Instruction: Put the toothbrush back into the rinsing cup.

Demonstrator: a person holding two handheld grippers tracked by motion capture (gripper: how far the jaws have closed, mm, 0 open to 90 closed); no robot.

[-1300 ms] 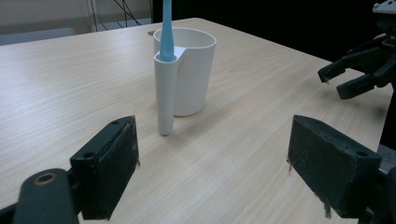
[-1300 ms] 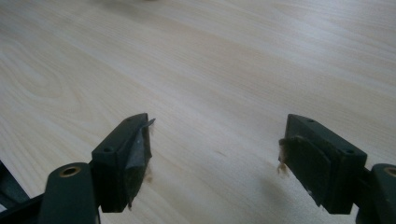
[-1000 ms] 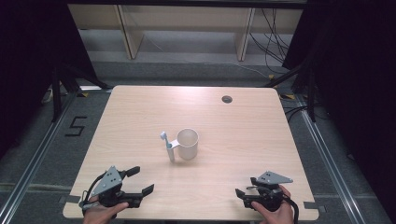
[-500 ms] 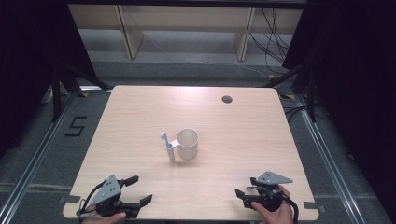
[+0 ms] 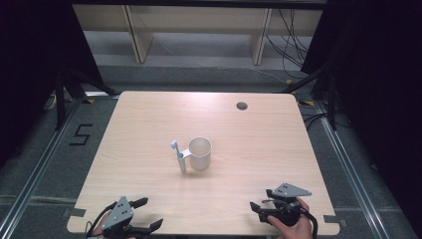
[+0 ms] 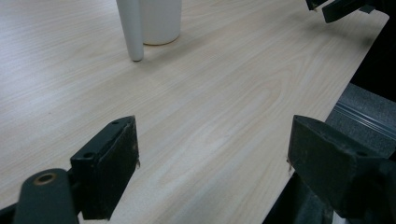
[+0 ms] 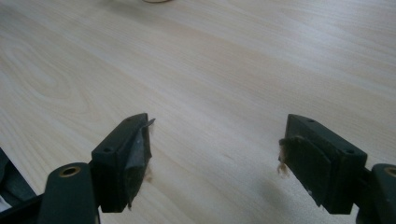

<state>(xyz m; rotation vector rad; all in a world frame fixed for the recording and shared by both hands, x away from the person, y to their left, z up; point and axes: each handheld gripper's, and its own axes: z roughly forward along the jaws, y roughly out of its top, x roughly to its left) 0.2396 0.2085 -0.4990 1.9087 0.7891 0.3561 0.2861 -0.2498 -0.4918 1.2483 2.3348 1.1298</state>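
Left gripper [image 5: 149, 215] sits at the near left edge of the table [image 5: 149, 119], jaws spread wide, nothing between them; in its own view [image 6: 212, 163] there's bare wood between the pads and one jaw hangs past the table edge. Centre of the table: white cup [image 5: 200, 153], upright, mouth up, with a toothbrush [image 5: 178, 155] just left of it. The brush looks tied to the cup by a small clip or holder, can't tell exactly. Brush stands near upright, long axis vertical with a slight lean, bluish head up, butt end on the wood; the left gripper view shows that butt [image 6: 131, 29] touching the table beside the cup base [image 6: 160, 21]. Right gripper [image 5: 260, 211] at the near right edge, also wide open and empty; its view [image 7: 215, 156] looks along bare wood toward the cup.

Step, as I judge it: start pose, no reach yet, both grippers well apart from cup and brush. Next move probably needs one gripper to go forward to the centre, line its jaws across the brush handle or the cup wall, then close. The brush is thin and upright, so it could easily tip.
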